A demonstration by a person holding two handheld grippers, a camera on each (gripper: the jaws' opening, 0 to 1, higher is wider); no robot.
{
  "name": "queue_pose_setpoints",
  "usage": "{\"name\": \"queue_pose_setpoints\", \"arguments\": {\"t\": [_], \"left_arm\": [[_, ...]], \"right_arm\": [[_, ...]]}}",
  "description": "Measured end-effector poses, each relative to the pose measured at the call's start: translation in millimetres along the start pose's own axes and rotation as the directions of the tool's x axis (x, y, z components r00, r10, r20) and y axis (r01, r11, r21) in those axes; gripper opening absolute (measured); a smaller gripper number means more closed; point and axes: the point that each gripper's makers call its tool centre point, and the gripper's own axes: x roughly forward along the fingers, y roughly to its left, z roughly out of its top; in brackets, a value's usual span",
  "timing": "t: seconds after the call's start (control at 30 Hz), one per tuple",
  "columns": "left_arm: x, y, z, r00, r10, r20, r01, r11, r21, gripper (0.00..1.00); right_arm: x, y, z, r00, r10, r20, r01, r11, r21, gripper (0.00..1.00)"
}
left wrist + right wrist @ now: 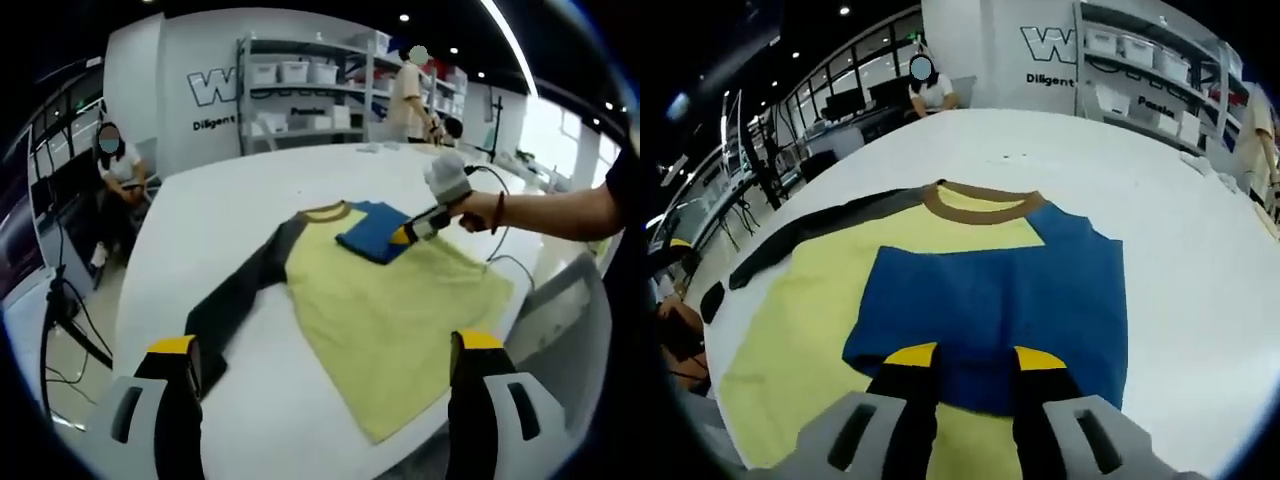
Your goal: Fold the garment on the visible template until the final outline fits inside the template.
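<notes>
Blue sleeve (990,310), right tongs (975,357) slightly parted above

bright, even light from ceiling spots; soft focus throughout; strong fisheye bending toward the edges.

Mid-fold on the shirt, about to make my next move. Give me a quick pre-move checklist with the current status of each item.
1. Blue sleeve folded over the yellow body: ok, it lies flat across the chest.
2. Dark sleeve folded in: not ok, it lies spread out on the white table.
3. Right gripper clear of cloth: cannot tell; its jaws are parted at the blue sleeve's lower edge, contact unclear.
4. Left gripper free: ok, open above the table edge, holding nothing.
5. Collar visible and flat: ok.
6. Template outline visible: cannot tell, no marking shows around the shirt.
</notes>
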Motion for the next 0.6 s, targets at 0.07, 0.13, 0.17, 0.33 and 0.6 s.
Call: {"name": "queue_pose_setpoints", "arguments": {"t": [0.07, 0.13, 0.17, 0.33, 0.6], "left_arm": [[0, 0.2, -0.8, 1.000, 0.000, -0.003, 0.000, 1.000, 0.001, 0.99], [0, 0.7, -1.4, 1.000, 0.003, -0.005, -0.003, 1.000, 0.002, 0.99], [0, 1.2, -1.6, 1.000, 0.003, -0.005, -0.003, 1.000, 0.002, 0.99], [-1, 1.0, -2.7, 1.000, -0.001, -0.006, 0.001, 1.000, 0.008, 0.99], [-3, 3.0, -6.5, 1.000, 0.005, -0.009, -0.005, 1.000, 0.005, 0.98]], "right_arm": [[0, 0, 0.3, 1.000, -0.002, -0.002, 0.002, 1.000, 0.003, 0.15], [1, 0, -0.6, 1.000, -0.009, -0.006, 0.009, 1.000, 0.001, 0.10], [1, -1, -0.5, 1.000, -0.024, -0.006, 0.024, 1.000, -0.007, 0.08], [1, -3, 0.9, 0.999, -0.033, -0.010, 0.033, 0.999, 0.007, 0.05], [-6, 12, 20.0, 0.999, 0.008, 0.037, -0.008, 1.000, 0.010, 0.00]]}}
